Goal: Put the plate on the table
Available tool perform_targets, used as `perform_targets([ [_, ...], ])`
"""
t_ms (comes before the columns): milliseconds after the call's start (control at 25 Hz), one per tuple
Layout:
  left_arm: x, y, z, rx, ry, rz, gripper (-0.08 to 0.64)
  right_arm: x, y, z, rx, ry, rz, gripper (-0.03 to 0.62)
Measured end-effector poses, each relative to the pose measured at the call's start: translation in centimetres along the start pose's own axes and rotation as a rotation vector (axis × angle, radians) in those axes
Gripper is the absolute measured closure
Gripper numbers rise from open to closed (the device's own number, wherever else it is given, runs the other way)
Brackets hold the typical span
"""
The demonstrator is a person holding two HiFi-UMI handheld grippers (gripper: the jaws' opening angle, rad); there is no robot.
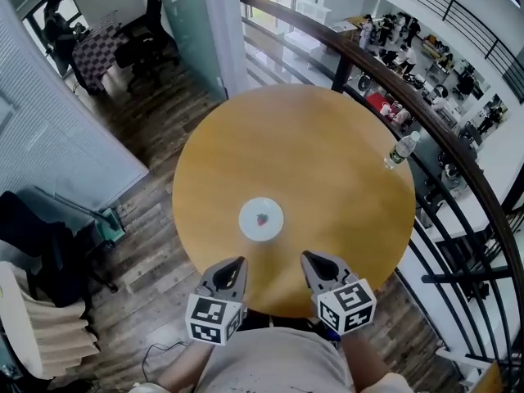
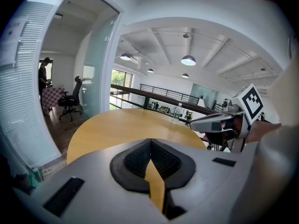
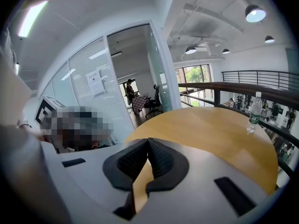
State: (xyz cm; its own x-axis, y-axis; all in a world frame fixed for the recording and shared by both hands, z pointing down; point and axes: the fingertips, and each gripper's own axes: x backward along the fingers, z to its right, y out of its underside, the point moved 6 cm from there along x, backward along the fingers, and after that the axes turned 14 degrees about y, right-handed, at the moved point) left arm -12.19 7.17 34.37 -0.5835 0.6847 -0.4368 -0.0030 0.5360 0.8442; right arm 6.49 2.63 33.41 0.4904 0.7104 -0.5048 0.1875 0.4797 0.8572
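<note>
I have my left gripper [image 1: 237, 264] just near-left of the plate [image 1: 261, 219], its jaws pressed together on nothing. The small white plate lies flat on the round wooden worktop [image 1: 295, 142]. My right gripper [image 1: 308, 259] sits just near-right of the plate, likewise closed and empty. A water bottle [image 1: 401, 151] stands upright well to the plate's far right.

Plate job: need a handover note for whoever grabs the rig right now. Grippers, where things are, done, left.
Grippers: left gripper shut, empty, over the near edge of the table; right gripper shut, empty, beside it.
Things: plate flat on the table just ahead of both grippers, touching neither; small red mark at its centre, can't tell what.
Done: plate is on the table.
Left: nothing apparent.
</note>
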Motion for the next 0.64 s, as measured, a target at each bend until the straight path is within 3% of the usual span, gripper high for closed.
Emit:
perform_targets([
  [640,1.0,-0.1,0.3,-0.016,0.015,0.003,0.537,0.6,-0.8,-1.2,-0.034,-0.030,0.021,0.568],
])
